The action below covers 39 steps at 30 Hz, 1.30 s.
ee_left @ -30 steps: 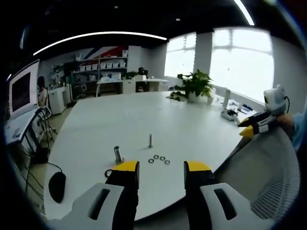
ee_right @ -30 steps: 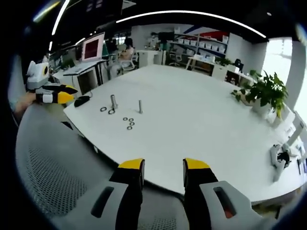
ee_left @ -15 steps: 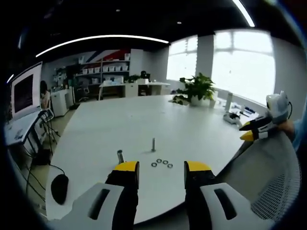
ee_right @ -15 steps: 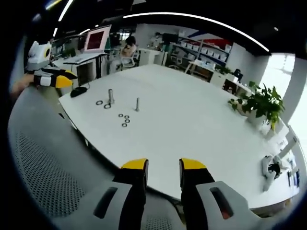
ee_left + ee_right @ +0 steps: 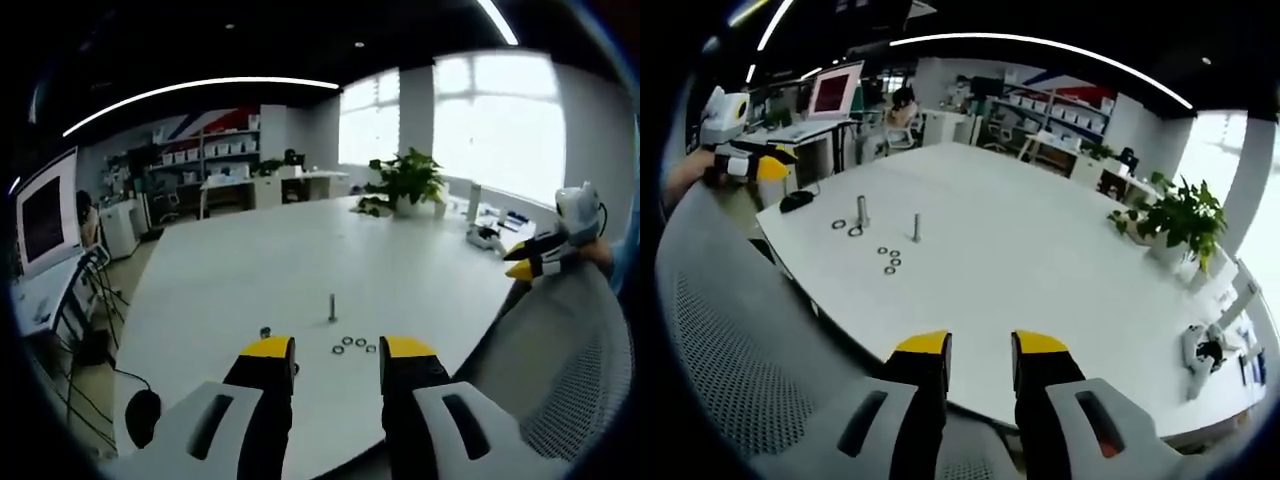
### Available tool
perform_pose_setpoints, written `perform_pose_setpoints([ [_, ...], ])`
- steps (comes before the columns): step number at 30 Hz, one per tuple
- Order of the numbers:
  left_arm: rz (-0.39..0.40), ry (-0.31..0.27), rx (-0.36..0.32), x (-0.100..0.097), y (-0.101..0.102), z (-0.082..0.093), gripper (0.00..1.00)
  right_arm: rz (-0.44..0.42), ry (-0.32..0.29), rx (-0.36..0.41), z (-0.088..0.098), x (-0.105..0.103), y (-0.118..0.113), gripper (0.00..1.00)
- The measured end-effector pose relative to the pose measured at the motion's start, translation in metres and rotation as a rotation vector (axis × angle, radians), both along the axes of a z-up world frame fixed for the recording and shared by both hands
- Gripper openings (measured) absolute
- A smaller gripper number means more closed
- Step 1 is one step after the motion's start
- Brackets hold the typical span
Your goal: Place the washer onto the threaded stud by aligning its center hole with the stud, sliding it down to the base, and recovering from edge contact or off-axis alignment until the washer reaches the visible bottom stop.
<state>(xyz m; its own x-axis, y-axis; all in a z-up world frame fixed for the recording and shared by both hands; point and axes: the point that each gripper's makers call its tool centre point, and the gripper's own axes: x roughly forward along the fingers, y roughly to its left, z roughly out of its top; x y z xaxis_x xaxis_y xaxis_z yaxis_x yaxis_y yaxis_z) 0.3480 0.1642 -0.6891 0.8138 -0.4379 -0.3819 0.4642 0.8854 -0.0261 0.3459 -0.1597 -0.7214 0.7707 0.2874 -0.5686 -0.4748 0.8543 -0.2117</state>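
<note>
A thin threaded stud point(image 5: 332, 308) stands upright on the white table point(image 5: 300, 260). Several small washers point(image 5: 354, 345) lie flat just in front of it. My left gripper point(image 5: 337, 350) hovers open and empty, short of the table's near edge. A thicker stud point(image 5: 265, 332) peeks out beside its left jaw. In the right gripper view the thin stud point(image 5: 916, 228), the small washers point(image 5: 890, 260), the thick stud point(image 5: 862, 211) and two larger washers point(image 5: 847, 228) sit far off at the table's left corner. My right gripper point(image 5: 980, 345) is open, empty and well away from them.
A grey mesh chair back point(image 5: 570, 370) stands between the two grippers, also seen as the chair back point(image 5: 730, 340). A black mouse point(image 5: 798, 201) lies near the studs. A potted plant point(image 5: 1170, 215) and a small device point(image 5: 1200, 350) sit at the table's far side.
Both views have shifted with the hands. The right gripper's jaws stand a little closer together than before. The studs and washers have not moved on the table.
</note>
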Motion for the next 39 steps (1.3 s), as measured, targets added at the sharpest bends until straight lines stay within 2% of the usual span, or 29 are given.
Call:
perform_pose_setpoints([
  [7, 0.015, 0.017, 0.05, 0.018, 0.025, -0.007, 0.32, -0.005, -0.001, 0.016, 0.001, -0.001, 0.002, 0.25],
  [10, 0.012, 0.023, 0.063, 0.027, 0.032, -0.014, 0.31, -0.005, -0.001, 0.018, 0.001, 0.0, 0.002, 0.25],
  [13, 0.01, 0.054, 0.066, 0.034, 0.037, -0.024, 0.31, -0.002, 0.001, 0.018, 0.001, 0.0, 0.003, 0.25],
  [20, -0.023, 0.12, 0.114, 0.046, 0.043, -0.046, 0.26, 0.004, -0.008, 0.028, 0.003, 0.001, 0.004, 0.24],
  [23, -0.026, 0.157, 0.13, 0.053, 0.047, -0.058, 0.26, 0.005, 0.005, 0.029, 0.001, 0.0, 0.005, 0.23],
  [27, -0.045, 0.18, 0.157, 0.058, 0.048, -0.066, 0.26, 0.005, 0.008, 0.03, 0.001, 0.0, 0.005, 0.23],
  [39, -0.12, 0.284, 0.253, 0.076, 0.057, -0.104, 0.24, -0.02, -0.007, 0.039, 0.004, 0.003, 0.004, 0.23],
])
